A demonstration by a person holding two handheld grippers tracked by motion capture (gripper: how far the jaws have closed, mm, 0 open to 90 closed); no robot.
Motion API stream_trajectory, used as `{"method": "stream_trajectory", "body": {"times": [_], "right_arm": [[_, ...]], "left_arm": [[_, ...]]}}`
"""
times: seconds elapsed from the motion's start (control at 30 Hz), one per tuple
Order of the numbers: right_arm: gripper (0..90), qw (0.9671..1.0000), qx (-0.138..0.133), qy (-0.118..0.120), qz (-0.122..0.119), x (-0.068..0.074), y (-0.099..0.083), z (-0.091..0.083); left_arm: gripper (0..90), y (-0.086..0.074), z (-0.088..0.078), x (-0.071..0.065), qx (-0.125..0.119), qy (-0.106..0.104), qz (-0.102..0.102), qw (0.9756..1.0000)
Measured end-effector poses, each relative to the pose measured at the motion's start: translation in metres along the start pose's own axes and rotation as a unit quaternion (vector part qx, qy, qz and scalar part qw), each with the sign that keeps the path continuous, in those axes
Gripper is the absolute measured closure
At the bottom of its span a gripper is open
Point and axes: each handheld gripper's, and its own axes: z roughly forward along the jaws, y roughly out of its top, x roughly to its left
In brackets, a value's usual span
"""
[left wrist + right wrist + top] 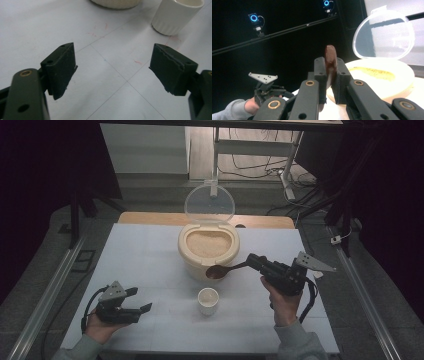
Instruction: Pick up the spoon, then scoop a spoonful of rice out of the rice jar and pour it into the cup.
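Tongs on the left (141, 299) lie low over the white worktop (150, 255) at its near left, spread wide with nothing between them. Cup (208, 300) stands upright near the middle, just before the open rice tub (207, 251), whose clear lid (209, 203) is tipped up behind. Right tongs (249, 262) are clamped on the handle of a brown spoon (216, 271); its bowl hangs beside the tub's front wall, above the cup
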Motion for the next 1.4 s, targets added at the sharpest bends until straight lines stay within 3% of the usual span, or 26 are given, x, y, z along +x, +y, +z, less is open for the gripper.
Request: {"method": "stream_trajectory", "body": {"times": [0.5,0.93,1.07,1.1,1.17,1.2,1.37,1.4], "right_arm": [[82.9,0.9992,-0.034,-0.019,-0.008,-0.003,0.016,-0.004],[82.9,0.9970,-0.040,-0.066,-0.006,-0.028,0.042,0.032],[83.0,0.9953,-0.031,-0.091,-0.012,-0.034,0.048,0.041],[83.0,0.9938,-0.020,-0.107,-0.021,-0.037,0.051,0.048],[83.0,0.9931,-0.014,-0.114,-0.027,-0.038,0.052,0.051],[83.0,0.9907,0.000,-0.130,-0.039,-0.039,0.054,0.058],[82.9,0.9860,0.022,-0.155,-0.058,-0.041,0.051,0.069],[83.0,0.9833,0.030,-0.166,-0.067,-0.042,0.050,0.073]], "left_arm": [[16.9,0.001,0.005,-0.001,0.009,-0.003,0.002,0.9999],[16.9,0.002,0.008,-0.003,0.016,-0.009,0.009,0.9998],[16.9,0.002,0.009,-0.003,0.018,-0.010,0.010,0.9997],[16.9,0.002,0.009,-0.003,0.018,-0.010,0.010,0.9997],[16.8,0.002,0.009,-0.002,0.019,-0.011,0.010,0.9997],[16.8,0.002,0.010,-0.002,0.020,-0.011,0.010,0.9997],[16.8,0.001,0.011,-0.003,0.022,-0.012,0.011,0.9996],[16.8,0.001,0.011,-0.003,0.023,-0.012,0.011,0.9996]]}}
